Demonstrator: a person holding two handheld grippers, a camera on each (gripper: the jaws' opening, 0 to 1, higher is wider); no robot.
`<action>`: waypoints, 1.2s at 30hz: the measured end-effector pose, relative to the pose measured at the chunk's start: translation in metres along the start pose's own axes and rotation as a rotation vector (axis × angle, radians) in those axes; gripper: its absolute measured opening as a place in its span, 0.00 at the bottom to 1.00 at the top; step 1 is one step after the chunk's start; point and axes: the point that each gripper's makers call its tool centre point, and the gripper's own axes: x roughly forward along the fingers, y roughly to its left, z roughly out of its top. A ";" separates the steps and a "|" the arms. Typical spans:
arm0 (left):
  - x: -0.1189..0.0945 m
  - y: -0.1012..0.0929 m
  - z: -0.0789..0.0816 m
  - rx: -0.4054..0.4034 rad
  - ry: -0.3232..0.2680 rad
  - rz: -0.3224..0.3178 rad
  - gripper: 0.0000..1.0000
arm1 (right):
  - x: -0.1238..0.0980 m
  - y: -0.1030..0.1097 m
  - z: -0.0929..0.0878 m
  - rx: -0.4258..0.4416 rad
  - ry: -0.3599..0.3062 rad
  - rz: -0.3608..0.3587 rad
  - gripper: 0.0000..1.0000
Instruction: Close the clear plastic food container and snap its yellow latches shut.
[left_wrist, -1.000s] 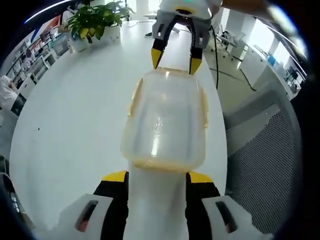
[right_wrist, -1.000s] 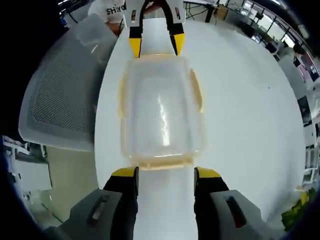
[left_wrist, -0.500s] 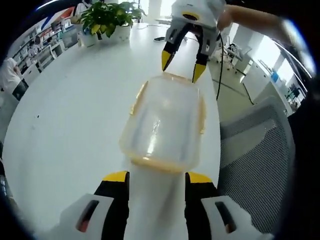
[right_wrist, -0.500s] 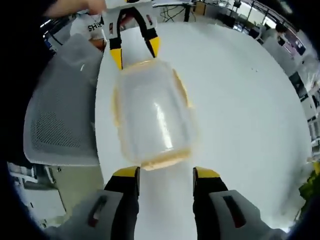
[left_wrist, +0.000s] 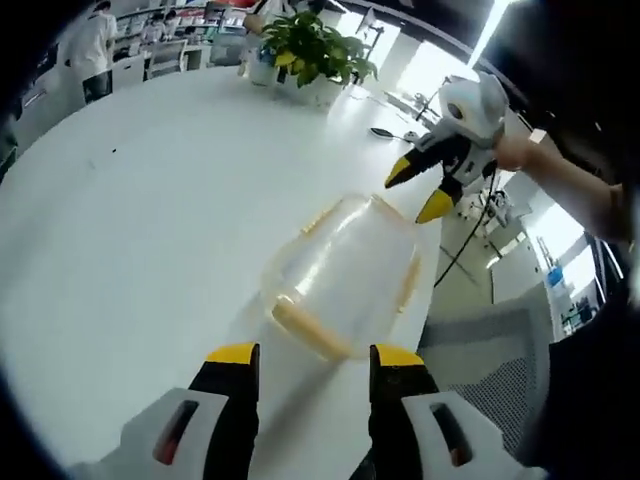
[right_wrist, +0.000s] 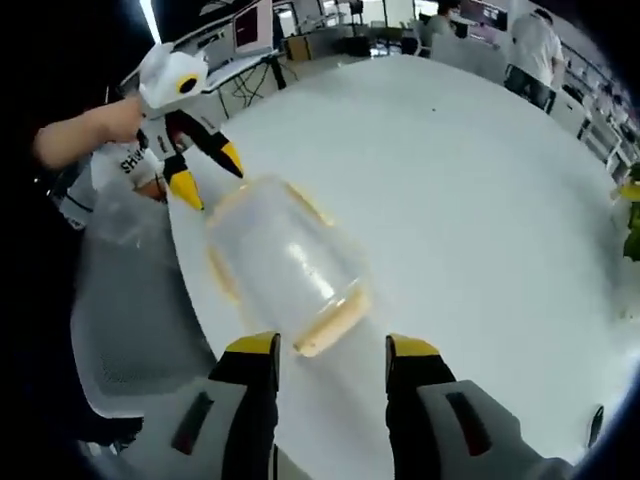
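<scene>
The container (left_wrist: 345, 275) lies in the frame centre on the white tabletop (left_wrist: 130, 230), lid on. Both tools are spread: the left tool (left_wrist: 313, 357) at the bottom, the right tool (left_wrist: 425, 192) at upper right, touching nothing.

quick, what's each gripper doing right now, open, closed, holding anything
Left gripper: open, holding nothing, just short of the clear container.
Right gripper: open, holding nothing, at the container's other end.

Your container (left_wrist: 345, 280) is clear plastic, glossy, with glare streaks on its lid; the latches (left_wrist: 308, 327) are opaque yellow plastic, matt. Table (left_wrist: 140, 230) is smooth white, slightly satin. Your left gripper (left_wrist: 312, 365) and right gripper (right_wrist: 331, 358) have black bodies with yellow tips and grey plastic shells. The chair (left_wrist: 490, 360) has grey mesh.
</scene>
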 end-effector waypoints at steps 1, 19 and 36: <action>-0.001 0.000 0.000 -0.013 -0.004 -0.007 0.38 | 0.001 0.003 0.003 0.016 -0.013 0.001 0.40; 0.008 -0.010 0.004 -0.265 -0.062 -0.024 0.32 | 0.016 0.011 0.002 0.222 -0.081 0.001 0.40; 0.019 -0.009 0.002 -0.285 -0.059 -0.004 0.17 | 0.025 0.015 -0.003 0.275 -0.091 0.025 0.36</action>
